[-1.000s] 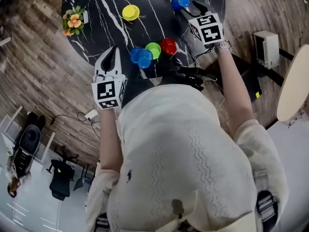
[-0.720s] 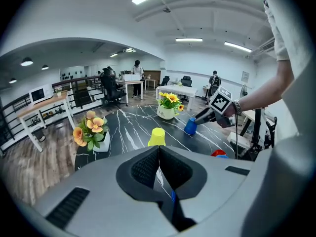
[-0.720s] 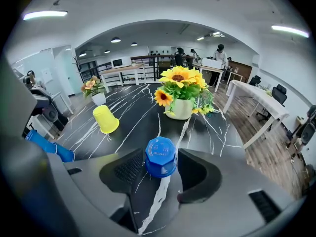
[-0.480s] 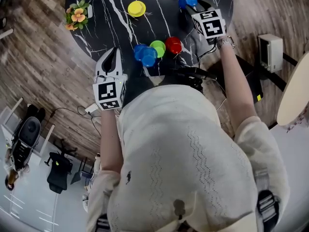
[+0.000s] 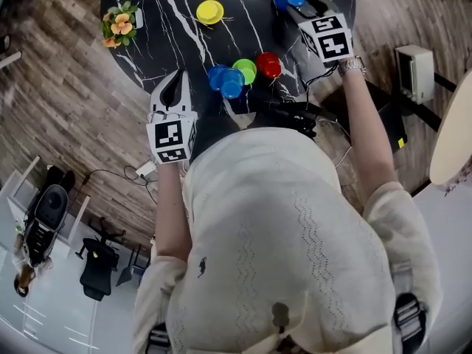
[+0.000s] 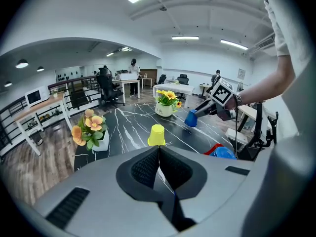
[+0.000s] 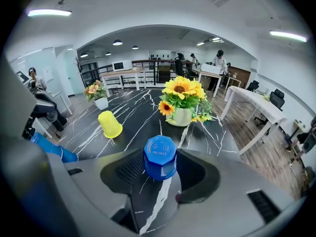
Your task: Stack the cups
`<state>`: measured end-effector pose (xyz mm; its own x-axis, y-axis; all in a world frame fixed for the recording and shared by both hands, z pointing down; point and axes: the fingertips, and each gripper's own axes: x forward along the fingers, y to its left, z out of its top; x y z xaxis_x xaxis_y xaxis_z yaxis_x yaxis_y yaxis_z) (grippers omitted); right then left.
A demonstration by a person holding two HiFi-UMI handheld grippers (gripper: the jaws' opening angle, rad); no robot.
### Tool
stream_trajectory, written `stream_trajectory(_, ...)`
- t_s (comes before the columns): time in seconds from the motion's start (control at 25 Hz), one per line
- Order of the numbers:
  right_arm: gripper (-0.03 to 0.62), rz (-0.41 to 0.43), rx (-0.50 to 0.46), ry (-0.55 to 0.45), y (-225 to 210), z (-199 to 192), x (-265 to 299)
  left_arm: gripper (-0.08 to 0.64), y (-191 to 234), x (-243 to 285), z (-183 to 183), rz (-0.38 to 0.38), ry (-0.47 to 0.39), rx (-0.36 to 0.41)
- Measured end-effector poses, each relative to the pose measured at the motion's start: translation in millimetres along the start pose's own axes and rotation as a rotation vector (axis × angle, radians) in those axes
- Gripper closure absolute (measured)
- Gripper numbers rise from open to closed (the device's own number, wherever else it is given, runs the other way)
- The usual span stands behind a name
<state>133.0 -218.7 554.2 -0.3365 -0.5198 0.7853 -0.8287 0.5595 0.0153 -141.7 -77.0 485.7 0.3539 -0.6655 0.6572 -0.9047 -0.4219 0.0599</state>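
Note:
A blue cup (image 7: 160, 157) stands upside down on the black marble table (image 5: 243, 21), at the far right. My right gripper (image 5: 289, 0) has its jaws round the cup. They have just been closing, and both pads now lie against its sides. A yellow cup (image 5: 210, 11) stands alone farther left, also upside down (image 7: 109, 124). Near the front edge are a blue stack (image 5: 227, 80), a green cup (image 5: 244, 70) and a red cup (image 5: 268, 65). My left gripper (image 5: 177, 78) hovers left of these, shut and empty (image 6: 159, 149).
A pot of orange flowers (image 5: 118, 24) stands at the table's left edge. A sunflower vase (image 7: 182, 100) stands just beyond the blue cup. Dark cables and a stand (image 5: 295, 113) lie by the table's near edge. Wooden floor surrounds the table.
The head view has shifted a little. Both grippers and all the cups keep their places on the table.

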Motion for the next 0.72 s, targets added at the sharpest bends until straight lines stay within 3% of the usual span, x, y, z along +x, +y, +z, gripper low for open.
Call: stream_trajectory(0.72, 0.377, 0.066, -0.066, -0.079, 79.0, 11.9, -85.5, 0.538, -13.5, -15.9, 4.5, -0.081, -0.062, 0.068)
